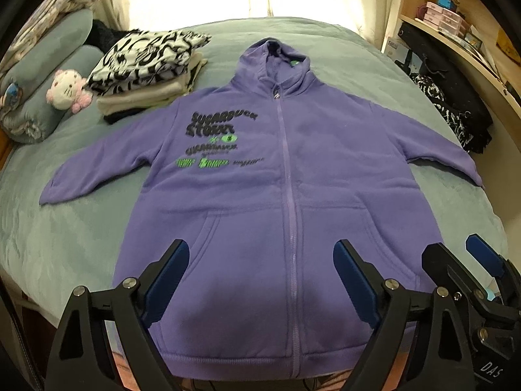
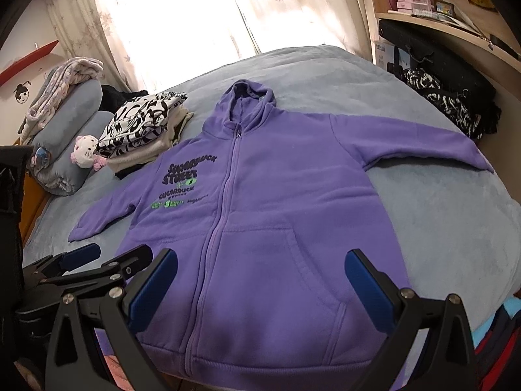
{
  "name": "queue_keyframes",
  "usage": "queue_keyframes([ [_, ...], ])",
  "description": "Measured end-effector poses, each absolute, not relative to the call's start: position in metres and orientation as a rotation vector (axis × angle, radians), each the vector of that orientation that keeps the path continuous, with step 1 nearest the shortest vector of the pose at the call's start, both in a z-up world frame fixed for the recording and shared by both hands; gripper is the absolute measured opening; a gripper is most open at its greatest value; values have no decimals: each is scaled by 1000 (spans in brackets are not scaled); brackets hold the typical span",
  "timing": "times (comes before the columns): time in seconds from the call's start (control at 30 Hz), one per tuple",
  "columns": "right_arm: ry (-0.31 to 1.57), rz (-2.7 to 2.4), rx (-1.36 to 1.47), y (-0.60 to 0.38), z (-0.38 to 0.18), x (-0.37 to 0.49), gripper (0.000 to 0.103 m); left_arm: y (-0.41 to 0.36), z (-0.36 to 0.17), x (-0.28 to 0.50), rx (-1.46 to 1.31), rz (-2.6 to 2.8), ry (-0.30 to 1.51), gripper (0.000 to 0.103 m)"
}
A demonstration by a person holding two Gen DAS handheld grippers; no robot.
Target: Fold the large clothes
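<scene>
Purple zip-front fleece hoodie lies flat, front up, on my grey-blue bed cover, sleeves spread. My left gripper and right gripper hover wide and empty above its hem. Thick fleece could slip from a shallow pinch, dragging the body crooked.

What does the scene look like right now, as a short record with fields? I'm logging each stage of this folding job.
garment: purple hoodie, front up, zipped, not yet folded
sleeves: both spread outward
hood: flat, pointing toward the curtains
surface: bed
left gripper: open, over the hem, holding nothing
right gripper: open, over the hem, holding nothing
nearby: stack of folded clothes, plush toy
</scene>
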State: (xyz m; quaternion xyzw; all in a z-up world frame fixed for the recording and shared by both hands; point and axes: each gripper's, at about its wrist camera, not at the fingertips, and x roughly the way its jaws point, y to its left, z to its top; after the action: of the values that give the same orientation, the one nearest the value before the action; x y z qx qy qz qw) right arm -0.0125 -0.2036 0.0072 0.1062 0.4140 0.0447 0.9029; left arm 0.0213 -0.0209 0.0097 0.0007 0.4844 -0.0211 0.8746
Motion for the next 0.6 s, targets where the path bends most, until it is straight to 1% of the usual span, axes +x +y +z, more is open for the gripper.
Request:
queue_keyframes([
  [0.17, 824, 89, 209, -216, 22, 1, 103, -38, 23, 40, 25, -88, 983, 89],
  [0.43, 732, 48, 142, -242, 54, 21, 103, -79, 58, 64, 147, -140, 816, 89],
  [0.6, 682, -10, 86, -260, 71, 34, 103, -101, 78, 84, 129, -174, 769, 90],
])
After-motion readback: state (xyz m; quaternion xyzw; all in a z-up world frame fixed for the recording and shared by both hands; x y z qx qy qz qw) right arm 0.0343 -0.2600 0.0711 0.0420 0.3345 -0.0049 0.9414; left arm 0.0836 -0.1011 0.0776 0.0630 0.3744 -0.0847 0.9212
